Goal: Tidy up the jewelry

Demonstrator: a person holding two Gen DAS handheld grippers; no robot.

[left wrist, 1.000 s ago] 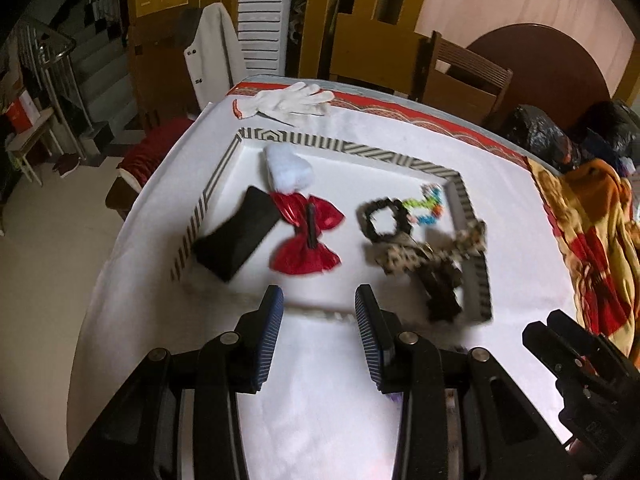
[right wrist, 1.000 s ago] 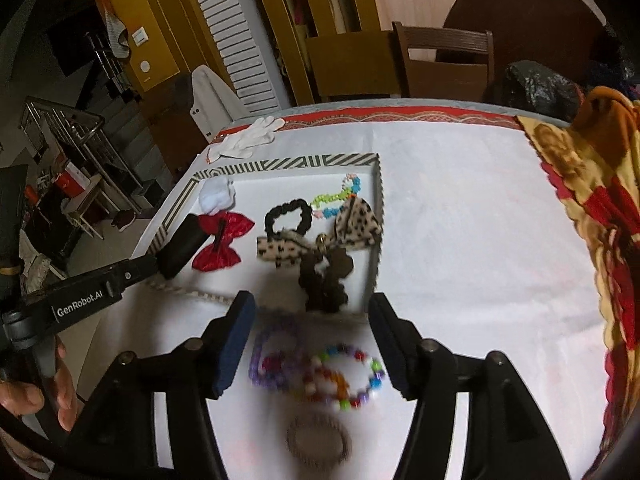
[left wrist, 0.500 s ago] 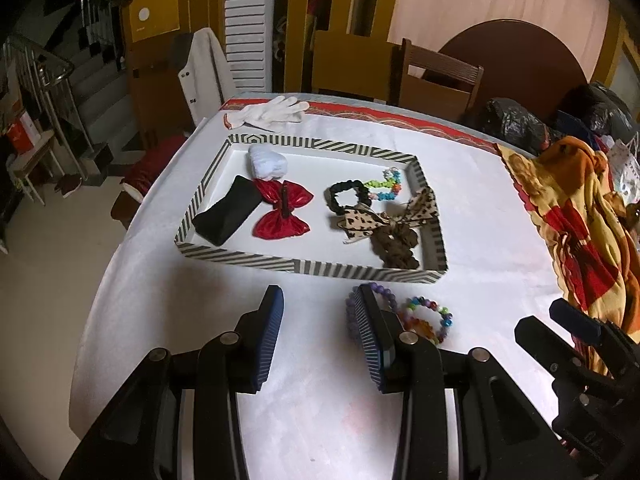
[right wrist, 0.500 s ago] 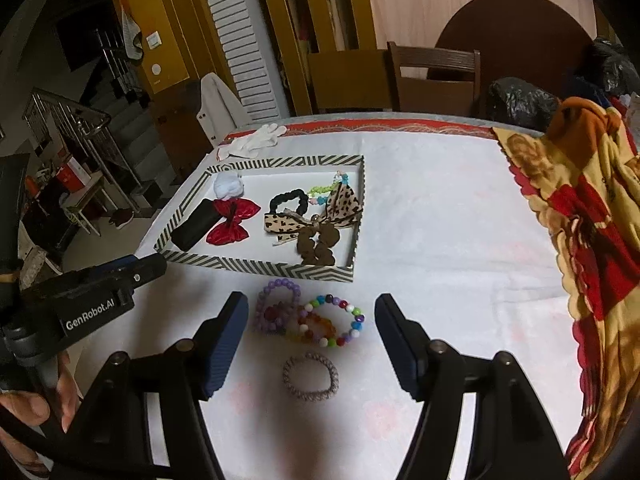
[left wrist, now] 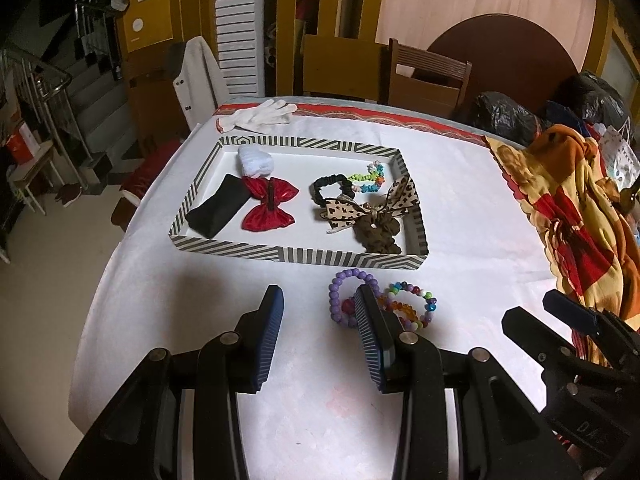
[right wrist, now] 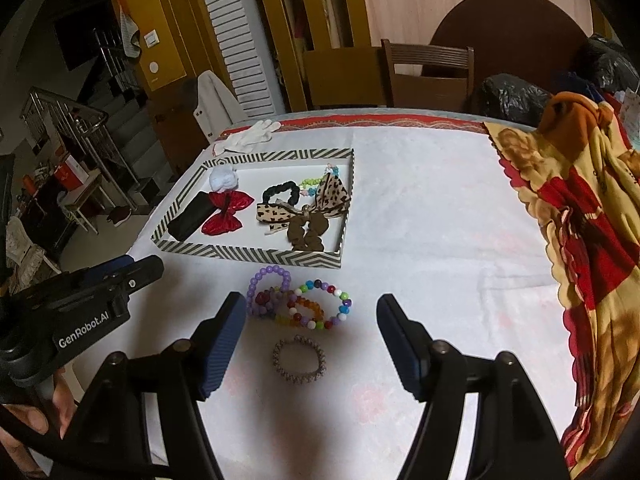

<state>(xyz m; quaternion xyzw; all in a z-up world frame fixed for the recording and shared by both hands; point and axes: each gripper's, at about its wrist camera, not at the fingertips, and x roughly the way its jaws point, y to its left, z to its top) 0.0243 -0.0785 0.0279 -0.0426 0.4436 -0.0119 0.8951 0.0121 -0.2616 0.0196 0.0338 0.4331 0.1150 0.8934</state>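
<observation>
Two grippers hang over the white-clothed table [right wrist: 440, 200], both with jaws apart and nothing between the pads. The left gripper [left wrist: 319, 334] is poised over bare cloth, its right finger just in front of a purple bead bracelet [left wrist: 340, 296]. The right gripper's [right wrist: 310, 338] jaws have just been opening wider; they frame a small grey beaded bracelet [right wrist: 299, 360] lying on the cloth, without touching it. Just beyond that lie the purple bracelet [right wrist: 266, 292], a multicoloured bead bracelet [right wrist: 334, 306] and an amber one [right wrist: 306, 306], overlapping one another. Behind them stands a striped tray [right wrist: 248, 255] holding a black pouch [right wrist: 191, 216], a red bow [right wrist: 224, 214], a white puff [right wrist: 223, 178], a black scrunchie [right wrist: 282, 194], a leopard-print bow [right wrist: 304, 206], a brown scrunchie [right wrist: 310, 232] and a string of bright beads [right wrist: 314, 180]. A white glove [right wrist: 250, 138] lies past the tray, and a patterned blanket [right wrist: 580, 220] covers the table's right side.
</observation>
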